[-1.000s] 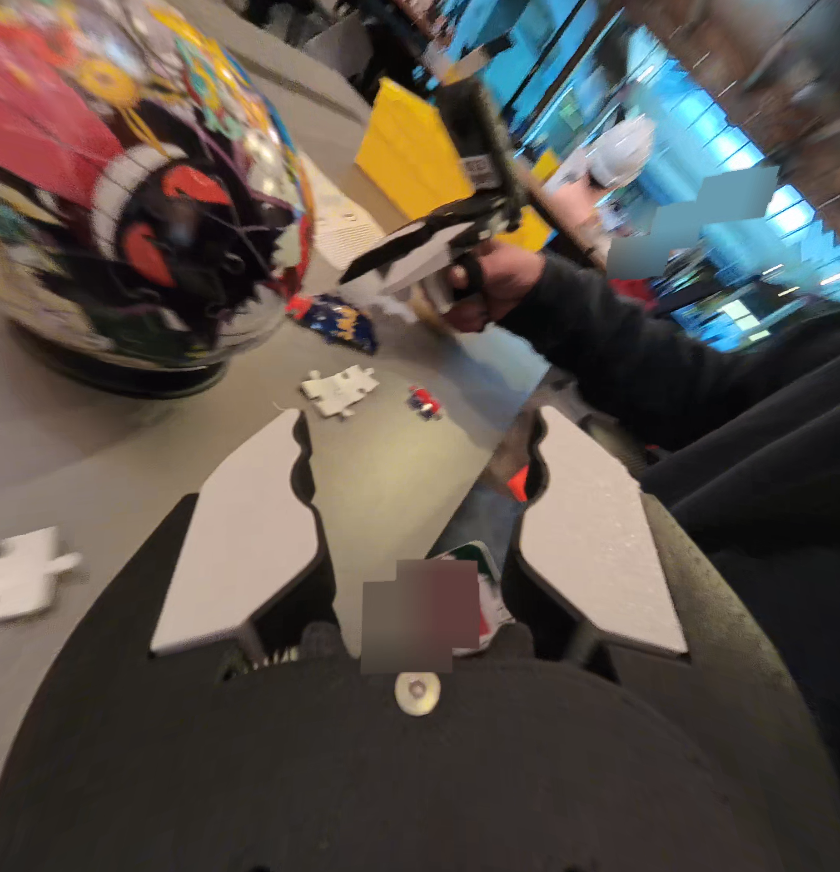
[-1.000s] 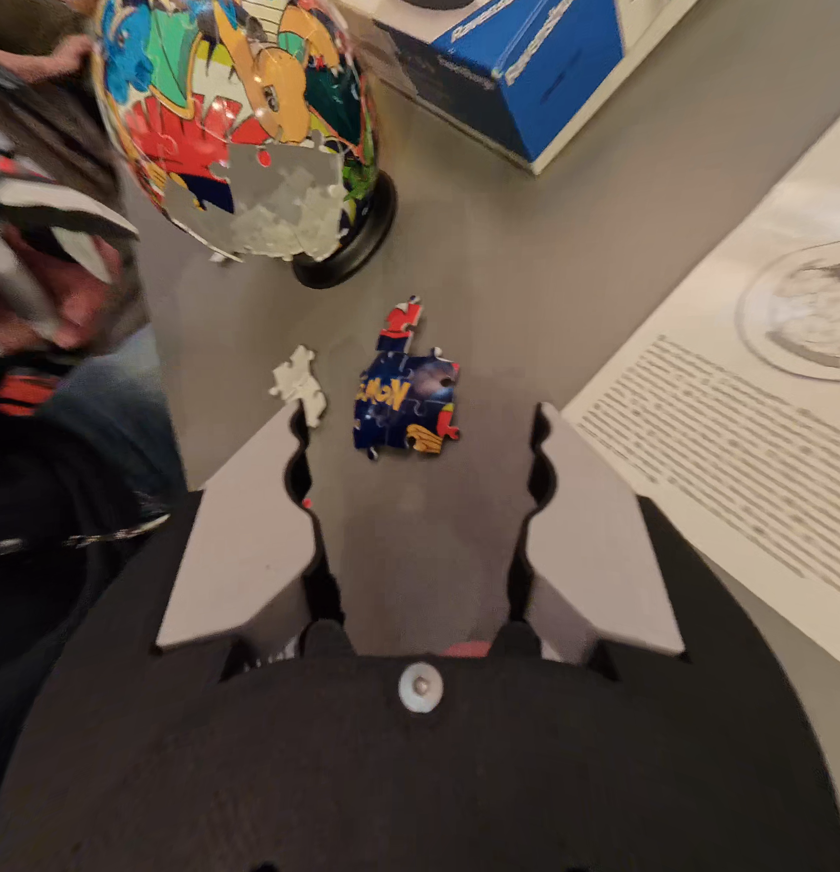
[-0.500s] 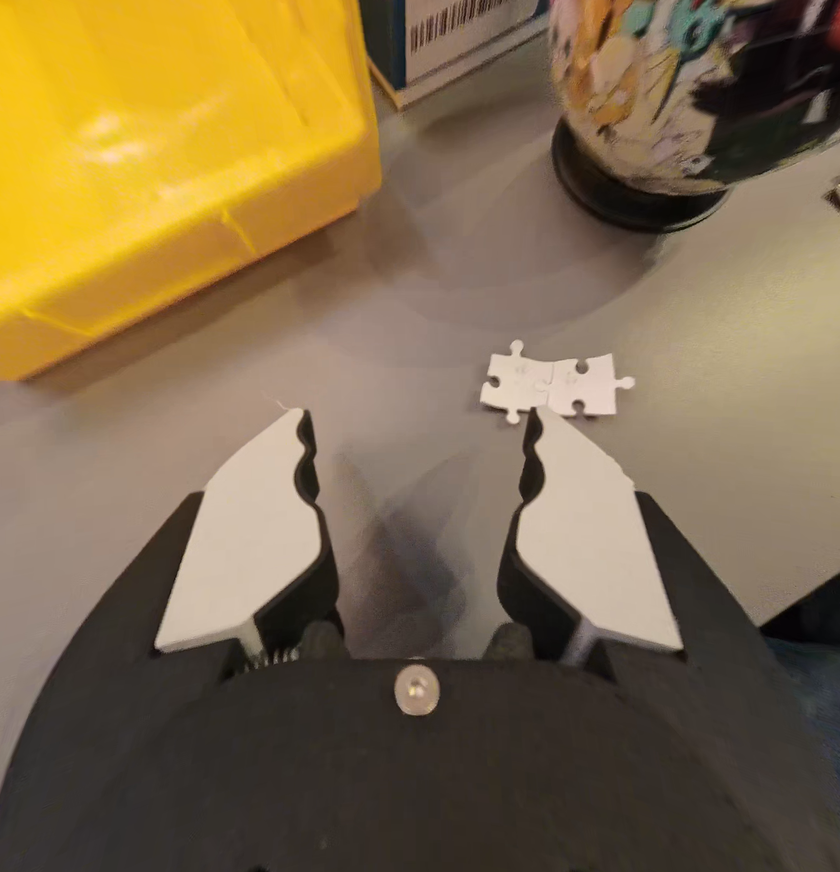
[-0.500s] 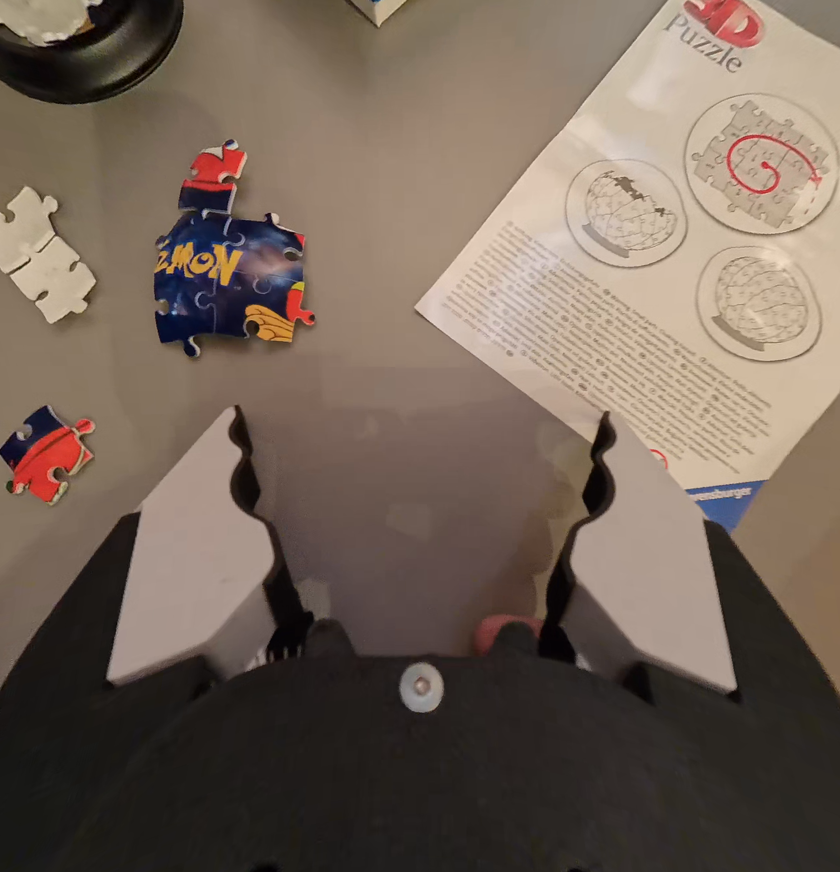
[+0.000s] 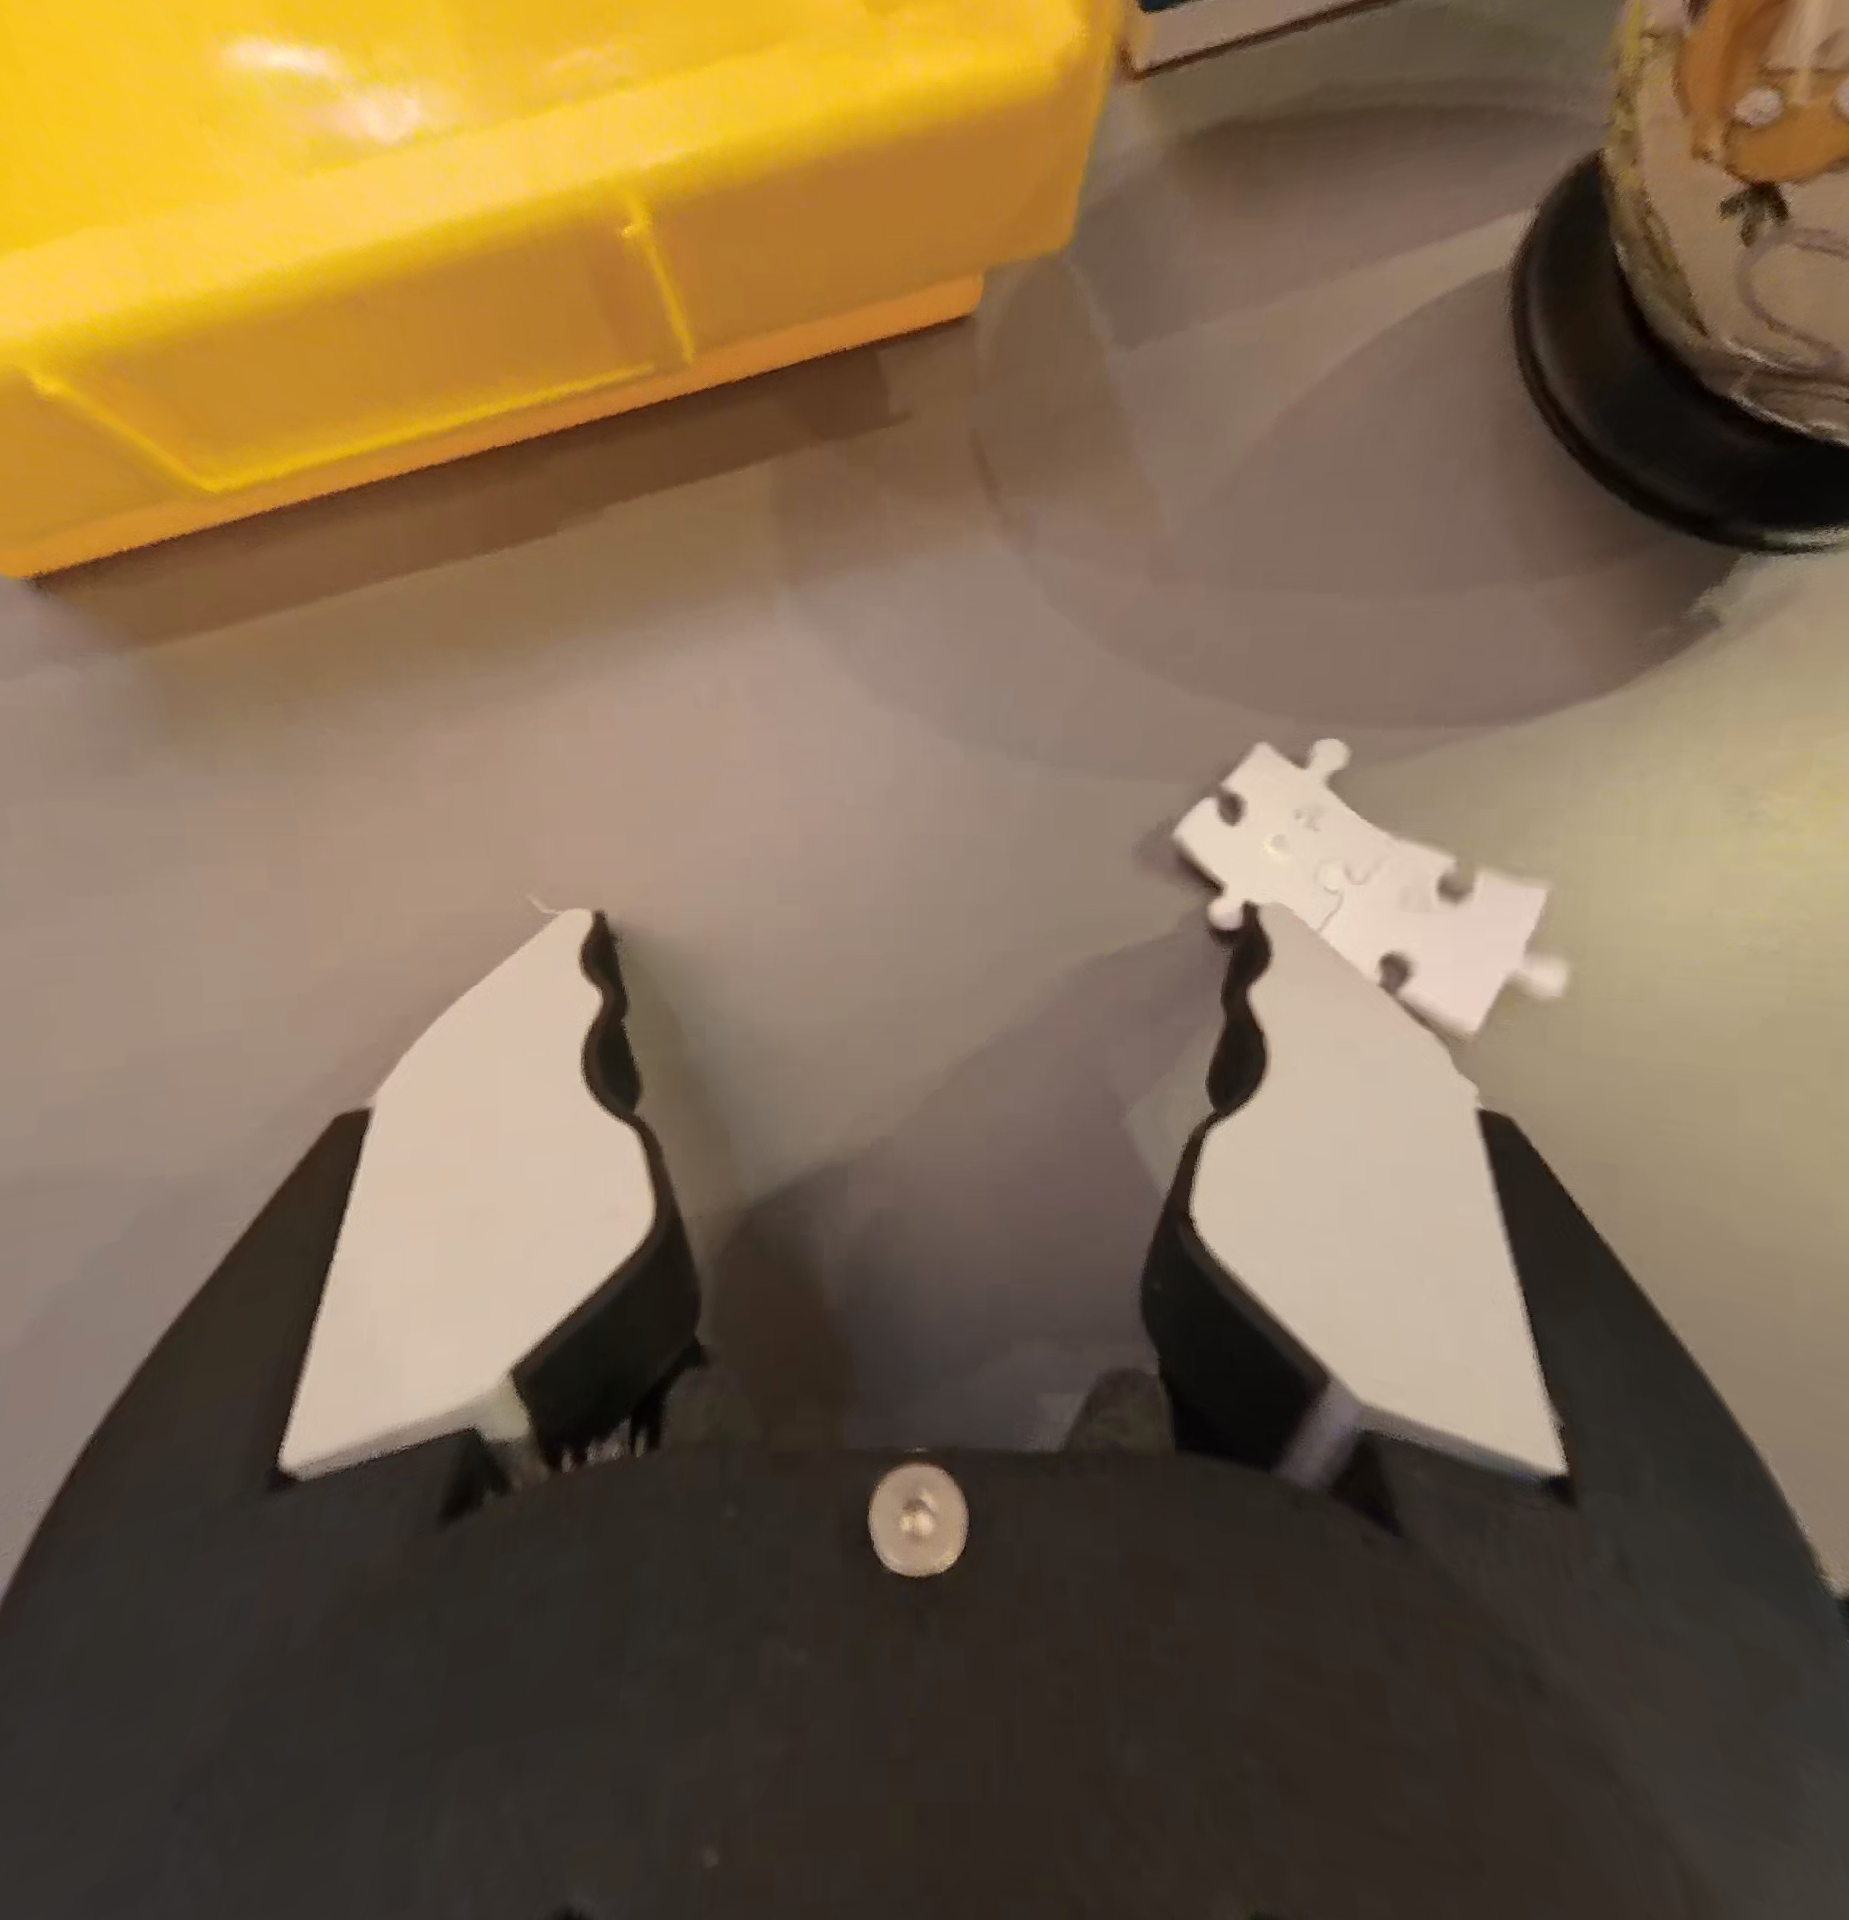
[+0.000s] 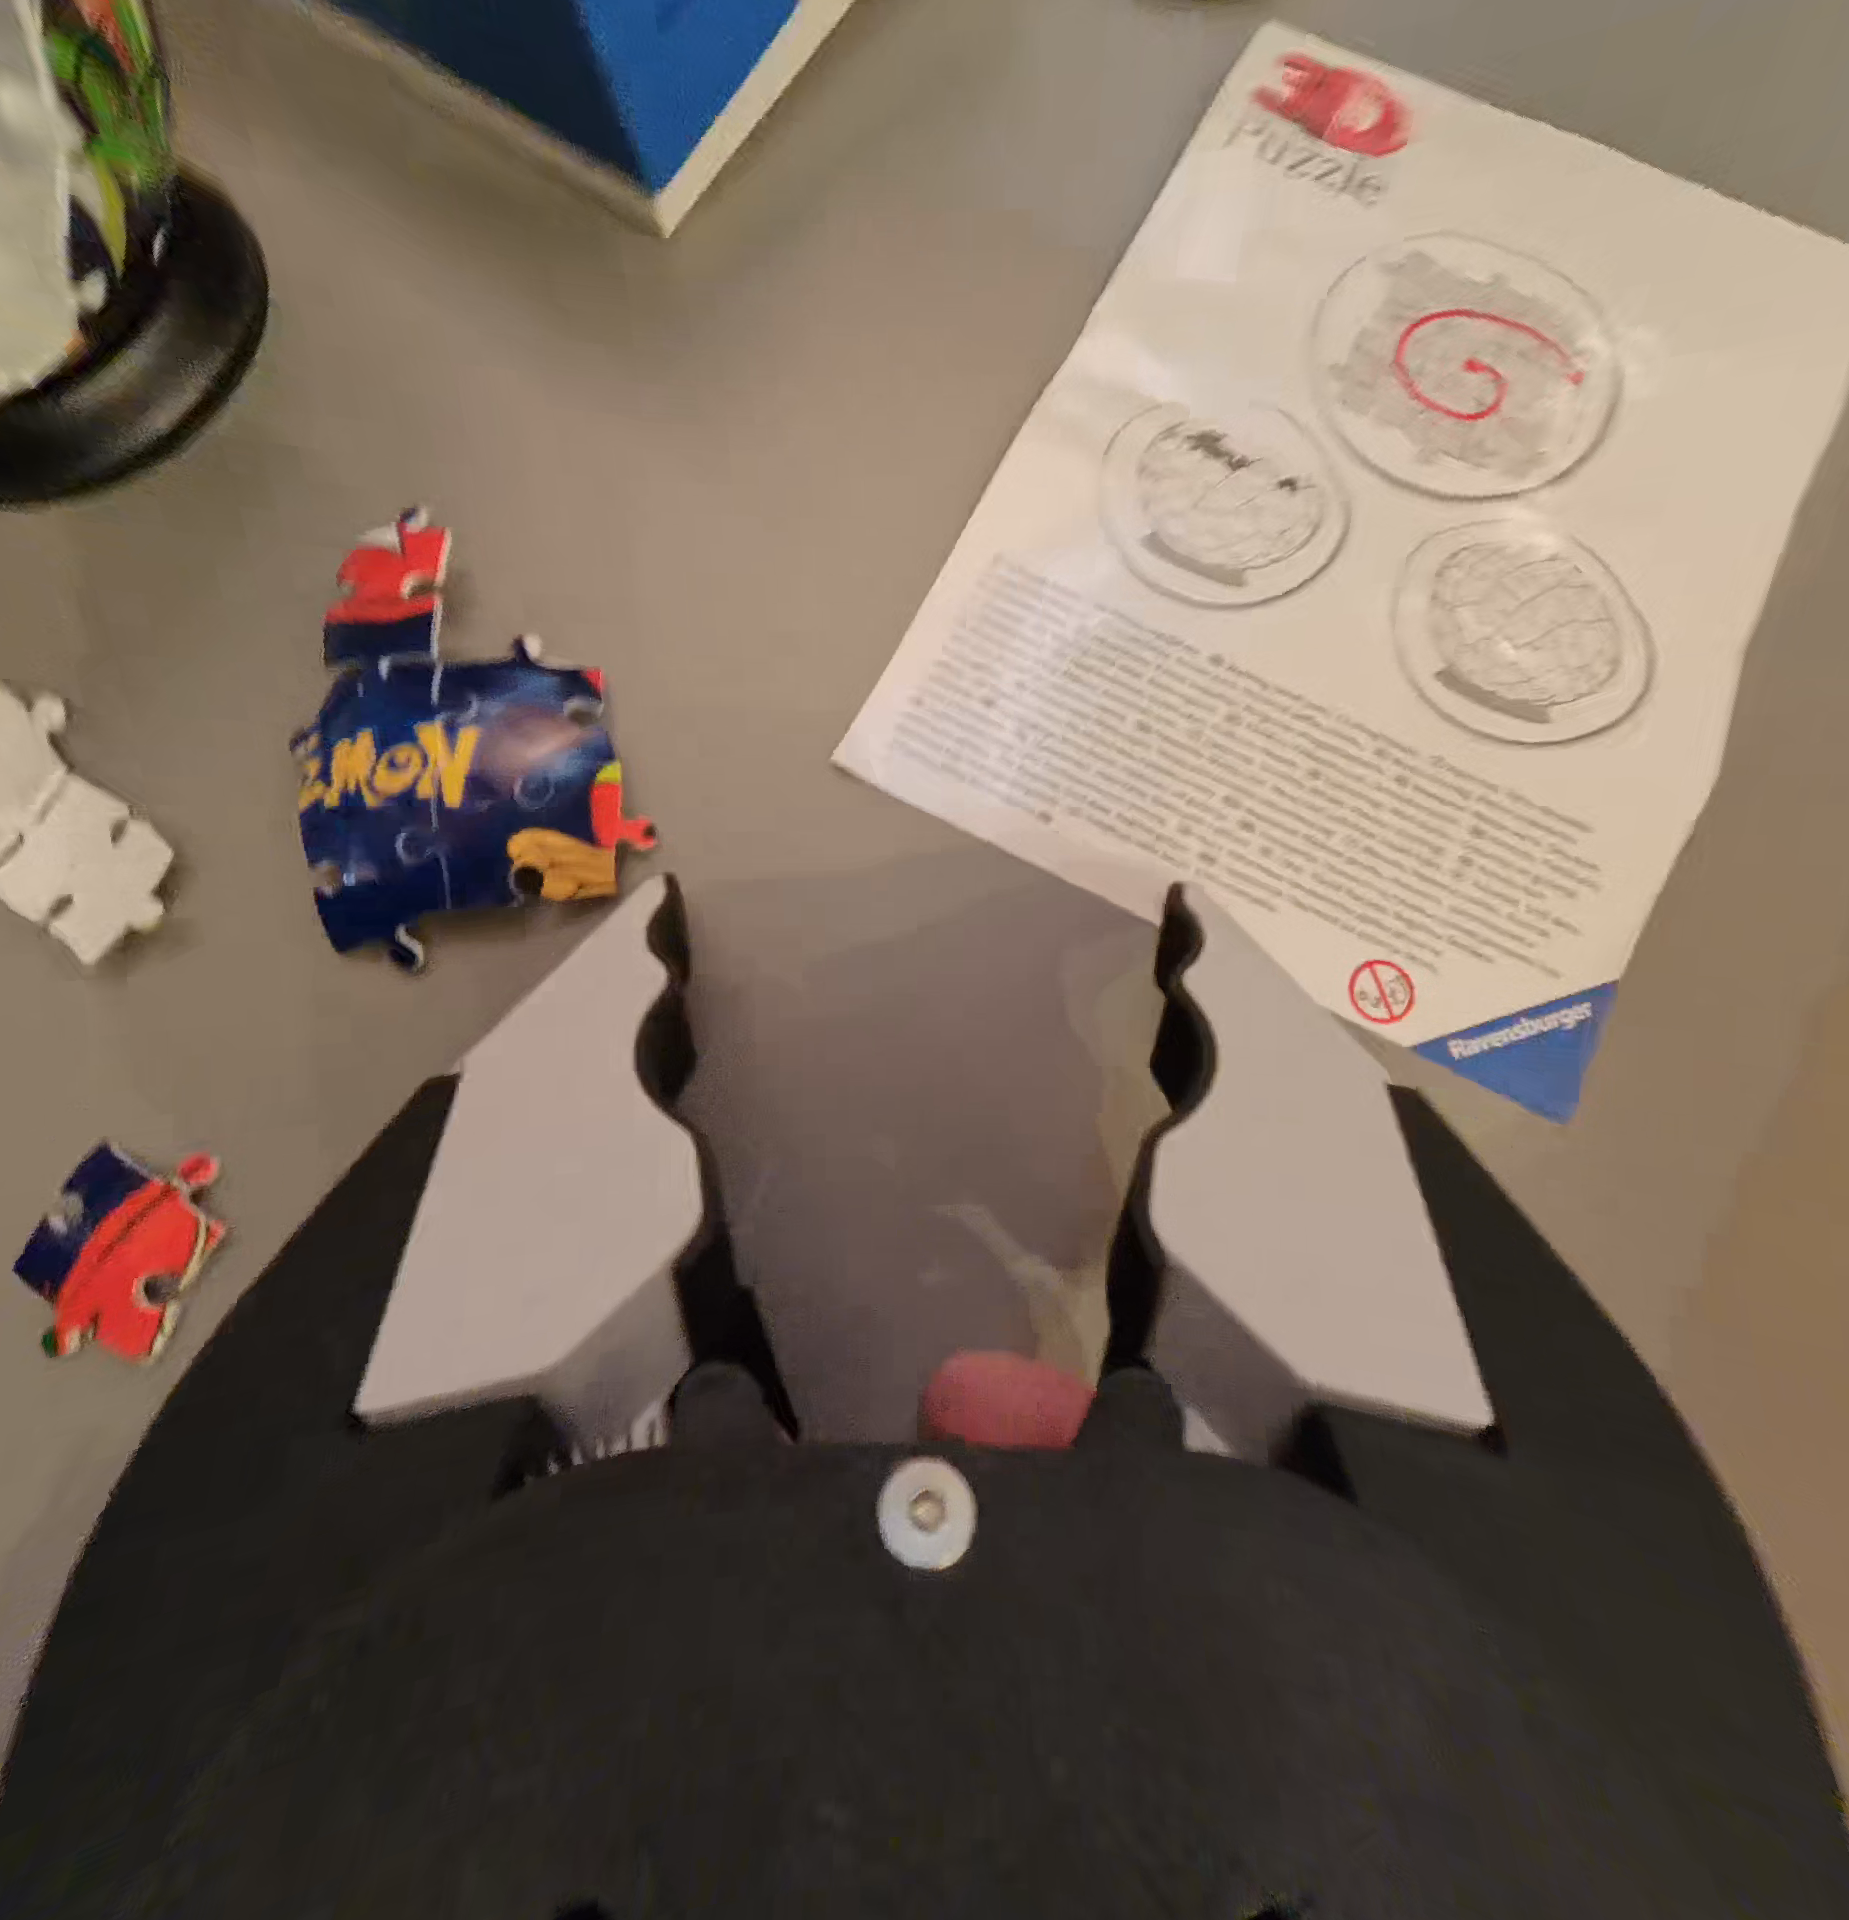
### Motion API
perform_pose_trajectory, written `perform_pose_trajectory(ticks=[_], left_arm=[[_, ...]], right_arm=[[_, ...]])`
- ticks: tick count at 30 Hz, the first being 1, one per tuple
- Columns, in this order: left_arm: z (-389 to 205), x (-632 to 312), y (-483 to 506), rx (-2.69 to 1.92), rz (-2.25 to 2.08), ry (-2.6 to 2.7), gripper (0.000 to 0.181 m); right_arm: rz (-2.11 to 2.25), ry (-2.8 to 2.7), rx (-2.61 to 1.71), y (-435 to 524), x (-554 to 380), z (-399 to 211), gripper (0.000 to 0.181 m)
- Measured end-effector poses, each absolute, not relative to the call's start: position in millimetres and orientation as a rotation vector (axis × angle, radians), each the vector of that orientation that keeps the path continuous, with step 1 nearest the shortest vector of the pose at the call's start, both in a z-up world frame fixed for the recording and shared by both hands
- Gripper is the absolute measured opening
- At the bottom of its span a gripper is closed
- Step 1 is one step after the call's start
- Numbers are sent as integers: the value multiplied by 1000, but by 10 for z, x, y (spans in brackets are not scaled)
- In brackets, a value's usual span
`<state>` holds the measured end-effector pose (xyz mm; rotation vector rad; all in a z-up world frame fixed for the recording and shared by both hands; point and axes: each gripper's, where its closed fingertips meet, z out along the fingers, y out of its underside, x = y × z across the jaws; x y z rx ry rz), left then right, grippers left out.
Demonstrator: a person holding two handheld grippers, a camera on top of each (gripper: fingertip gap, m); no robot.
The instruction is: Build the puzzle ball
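Observation:
The colourful puzzle ball (image 5: 1761, 197) stands on a black ring stand (image 5: 1668, 416) at the upper right of the left wrist view; it also shows at the upper left of the right wrist view (image 6: 58, 187). My left gripper (image 5: 920, 925) is open and empty over the grey table; a white face-down pair of joined pieces (image 5: 1367, 894) lies just past its right fingertip. My right gripper (image 6: 920, 894) is open and empty. To its left lie a blue joined cluster of pieces (image 6: 452, 779), a white face-down pair (image 6: 58, 831) and a red and blue piece (image 6: 120, 1257).
A yellow plastic bin (image 5: 463, 249) stands at the upper left of the left wrist view. A white instruction sheet (image 6: 1356, 582) lies to the right of my right gripper. A blue box (image 6: 608, 94) stands at the back.
The left gripper swung from the table edge to face the bin and moved closer to the white pair. The right gripper tilted down over the table, opened wider half a second ago, then narrowed.

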<state>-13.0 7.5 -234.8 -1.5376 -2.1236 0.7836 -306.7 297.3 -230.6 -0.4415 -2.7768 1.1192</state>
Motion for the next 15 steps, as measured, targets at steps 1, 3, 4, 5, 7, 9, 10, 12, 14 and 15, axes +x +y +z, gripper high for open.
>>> perform_pose_trajectory(ticks=[1, 3, 4, 5, 7, 9, 10, 12, 14, 15], left_arm=[[-2342, -124, 61, -1506, 799, -2151, 104], [-2339, -118, 75, -1499, 803, -2155, 102], [-2337, -120, 77, -1503, 809, -2151, 101], [-2338, -114, 62, -1495, 815, -2165, 105], [-2346, -107, 38, -1457, 811, -2197, 105], [-2355, -84, 22, -1441, 813, -2221, 109], [-2353, -69, 16, -1436, 824, -2228, 110], [-2346, -58, 14, -1433, 841, -2232, 109], [-2351, -45, 15, -1389, 834, -2261, 105], [-2352, -36, 4, -1380, 838, -2269, 106]], right_arm=[[1119, -2784, -421, 2964, -3043, -2317, 93], [1083, -2833, -367, 2967, -2954, -2398, 135], [1061, -2828, -393, 2966, -2963, -2397, 143], [1053, -2820, -411, 2964, -2971, -2383, 133], [1050, -2816, -414, 2970, -2996, -2373, 124], [1077, -2776, -462, 2982, -3066, -2349, 102], [1094, -2749, -460, 2984, -3085, -2339, 98], [1110, -2717, -511, 2986, -3105, -2344, 97], [1122, -2669, -466, 2994, -3140, -2334, 120], [1129, -2657, -446, 2988, -3136, -2326, 118]])
